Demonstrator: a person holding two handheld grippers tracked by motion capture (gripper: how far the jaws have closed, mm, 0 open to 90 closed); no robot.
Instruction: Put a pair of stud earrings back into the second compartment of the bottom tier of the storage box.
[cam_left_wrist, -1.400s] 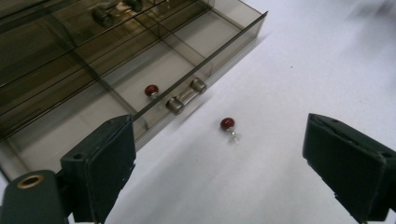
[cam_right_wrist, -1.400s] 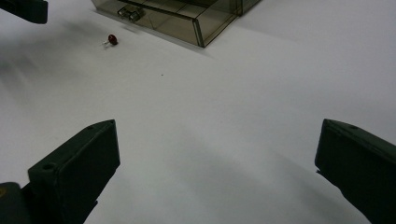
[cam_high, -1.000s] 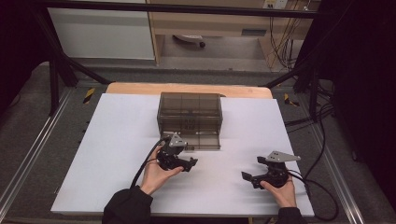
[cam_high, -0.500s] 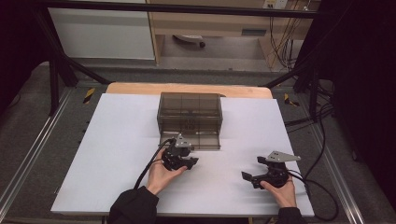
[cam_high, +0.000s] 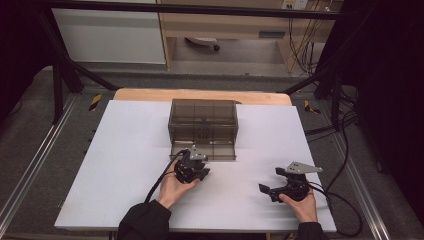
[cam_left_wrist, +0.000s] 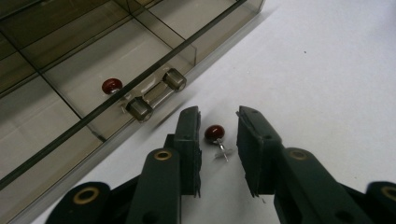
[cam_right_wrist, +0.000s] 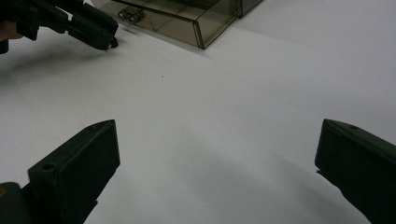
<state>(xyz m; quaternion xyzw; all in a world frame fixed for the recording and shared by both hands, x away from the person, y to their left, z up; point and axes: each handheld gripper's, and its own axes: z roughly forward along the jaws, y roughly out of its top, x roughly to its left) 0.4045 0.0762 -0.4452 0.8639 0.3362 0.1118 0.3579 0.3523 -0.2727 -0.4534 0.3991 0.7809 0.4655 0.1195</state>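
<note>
A red-headed push pin (cam_left_wrist: 215, 134) lies on the white table (cam_high: 125, 150) just in front of a smoky clear drawer box (cam_high: 202, 117). The box's bottom drawer (cam_high: 202, 150) is pulled out, and its handle (cam_left_wrist: 152, 95) faces me. My left gripper (cam_left_wrist: 219, 112) straddles the pin. Its jaws have just been closing, with a small gap still on each side of the head. A second red pin head (cam_left_wrist: 112, 85) shows through the drawer's front wall. My right gripper (cam_right_wrist: 218, 126) rests wide open over bare table at the front right (cam_high: 269, 181).
The box stands at the table's far middle against a wooden strip (cam_high: 200, 95). A black frame and cables (cam_high: 345, 120) run along the table's right side. From the right gripper view, the left gripper (cam_right_wrist: 100, 35) sits beside the drawer corner (cam_right_wrist: 201, 32).
The left gripper's jaws have narrowed around the pin on the table, and the hand has shifted slightly right. The right hand and its gripper have stayed put.
</note>
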